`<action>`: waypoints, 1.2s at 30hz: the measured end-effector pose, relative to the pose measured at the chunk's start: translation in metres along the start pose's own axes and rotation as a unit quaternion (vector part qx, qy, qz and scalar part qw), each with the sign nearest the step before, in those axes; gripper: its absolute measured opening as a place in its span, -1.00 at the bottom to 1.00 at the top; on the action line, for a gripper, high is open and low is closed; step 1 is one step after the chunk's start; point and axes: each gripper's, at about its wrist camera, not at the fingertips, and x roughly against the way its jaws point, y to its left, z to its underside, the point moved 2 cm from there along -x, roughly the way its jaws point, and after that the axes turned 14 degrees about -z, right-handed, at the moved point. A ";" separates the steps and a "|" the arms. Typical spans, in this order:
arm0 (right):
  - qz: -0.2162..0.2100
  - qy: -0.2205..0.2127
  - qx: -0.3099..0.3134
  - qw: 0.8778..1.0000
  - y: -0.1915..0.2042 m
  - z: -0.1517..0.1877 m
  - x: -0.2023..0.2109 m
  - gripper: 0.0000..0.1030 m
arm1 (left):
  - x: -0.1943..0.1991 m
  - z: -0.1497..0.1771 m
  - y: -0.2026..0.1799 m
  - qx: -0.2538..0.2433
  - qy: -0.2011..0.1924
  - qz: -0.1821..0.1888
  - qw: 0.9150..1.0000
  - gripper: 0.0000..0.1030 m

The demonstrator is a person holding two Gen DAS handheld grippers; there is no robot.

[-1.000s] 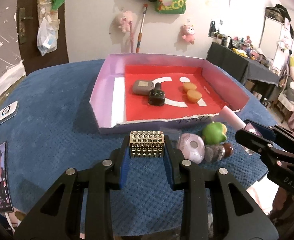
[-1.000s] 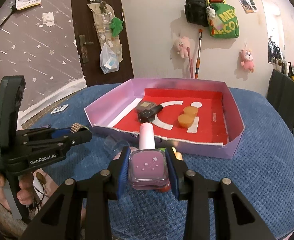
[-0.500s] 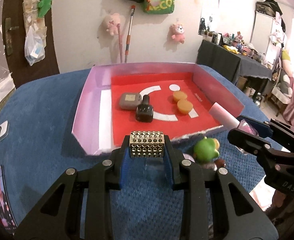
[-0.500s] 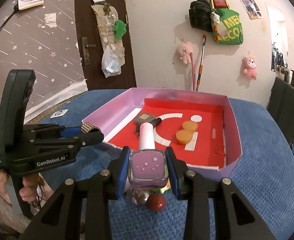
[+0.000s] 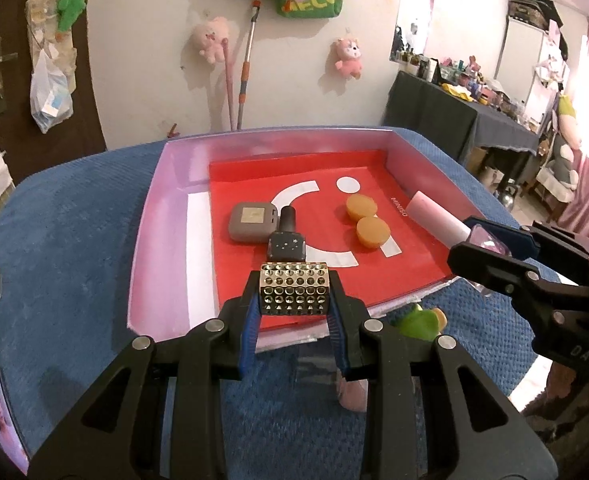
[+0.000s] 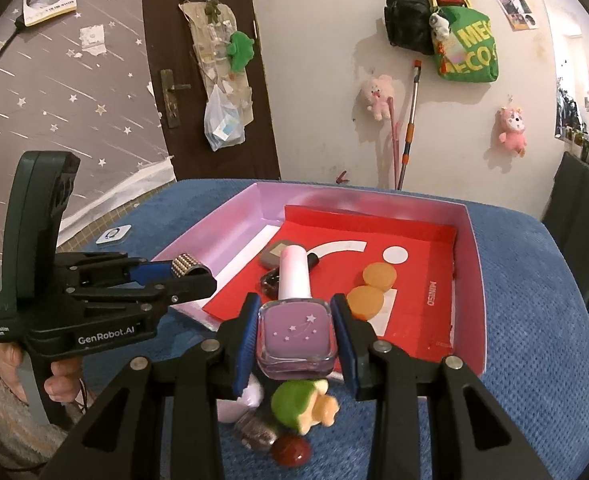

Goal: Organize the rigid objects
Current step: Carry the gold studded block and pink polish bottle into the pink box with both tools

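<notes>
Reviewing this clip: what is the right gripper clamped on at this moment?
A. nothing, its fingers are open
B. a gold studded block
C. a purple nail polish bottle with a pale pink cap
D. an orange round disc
C: in the right wrist view the right gripper has both blue pads pressed against the sides of the purple nail polish bottle, held above the tray's near edge.

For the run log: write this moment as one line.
left gripper: shut on studded block | right gripper: shut on purple bottle | both near pink tray
</notes>
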 end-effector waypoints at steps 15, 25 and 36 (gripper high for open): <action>-0.019 0.070 -0.040 0.997 -0.036 0.004 -0.048 -0.26 | -0.052 -0.003 -0.009 -0.008 0.059 0.022 0.998 -0.45; -0.019 0.102 -0.059 0.993 -0.051 0.009 -0.067 -0.26 | -0.074 0.002 -0.016 -0.015 0.087 0.023 0.996 -0.45; -0.009 0.127 -0.079 0.989 -0.067 0.016 -0.084 -0.26 | -0.088 0.000 -0.014 -0.011 0.100 0.018 0.995 -0.45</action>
